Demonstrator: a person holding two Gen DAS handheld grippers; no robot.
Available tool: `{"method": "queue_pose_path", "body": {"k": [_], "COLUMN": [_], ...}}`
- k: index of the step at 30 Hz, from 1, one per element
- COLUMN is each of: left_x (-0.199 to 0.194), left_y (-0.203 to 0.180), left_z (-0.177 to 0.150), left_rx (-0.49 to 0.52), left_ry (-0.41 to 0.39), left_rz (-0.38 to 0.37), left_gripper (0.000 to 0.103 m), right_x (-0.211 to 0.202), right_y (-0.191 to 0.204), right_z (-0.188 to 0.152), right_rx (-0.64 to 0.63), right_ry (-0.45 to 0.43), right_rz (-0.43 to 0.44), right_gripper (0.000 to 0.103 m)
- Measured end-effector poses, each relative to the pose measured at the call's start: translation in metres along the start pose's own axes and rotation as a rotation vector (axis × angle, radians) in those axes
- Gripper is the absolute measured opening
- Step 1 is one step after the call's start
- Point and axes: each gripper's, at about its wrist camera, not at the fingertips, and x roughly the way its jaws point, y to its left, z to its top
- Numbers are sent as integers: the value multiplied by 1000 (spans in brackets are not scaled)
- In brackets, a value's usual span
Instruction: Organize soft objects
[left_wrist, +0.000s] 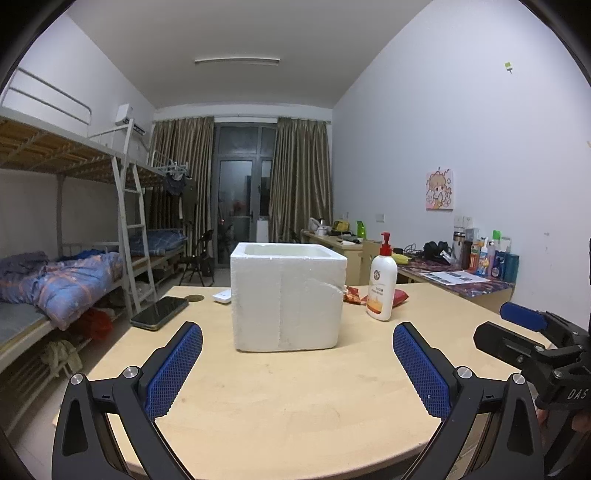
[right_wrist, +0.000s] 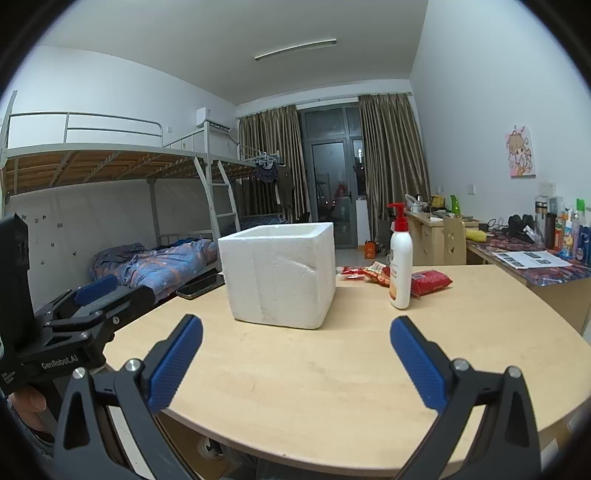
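A white foam box (left_wrist: 288, 297) (right_wrist: 280, 271), open at the top, stands in the middle of the light wooden table (left_wrist: 295, 398) (right_wrist: 295, 369). Behind it on the right lie red snack packets (left_wrist: 400, 296) (right_wrist: 430, 281) and crumpled red-orange packets (left_wrist: 351, 295) (right_wrist: 365, 273). My left gripper (left_wrist: 297, 354) hovers open over the near table edge, nothing between its blue pads. My right gripper (right_wrist: 295, 350) is likewise open and empty, in front of the box. Each gripper shows at the edge of the other's view: the right gripper (left_wrist: 524, 328), the left gripper (right_wrist: 96, 295).
A white pump bottle (left_wrist: 382, 284) (right_wrist: 400, 262) stands right of the box. A dark phone (left_wrist: 159, 312) (right_wrist: 201, 286) and a small white item (left_wrist: 222, 296) lie at the back left. Bunk beds (left_wrist: 74, 266) line the left wall, cluttered desks (left_wrist: 458, 273) the right.
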Motion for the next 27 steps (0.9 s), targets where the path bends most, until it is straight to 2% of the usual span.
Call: {"method": "queue_pose_path", "body": {"k": [17, 27], "left_x": [-54, -51], "left_y": [-2, 2], "left_z": [3, 2], "left_rx": [23, -2], "left_ry": [-54, -20], "left_rz": [-7, -17], "left_gripper": [103, 103], "right_x": [-33, -25], "right_y": [18, 17], "right_z": [5, -2], "right_rx": [-49, -56], "right_ry": [-41, -26], "right_rz": [4, 15], "right_gripper": [103, 103]}}
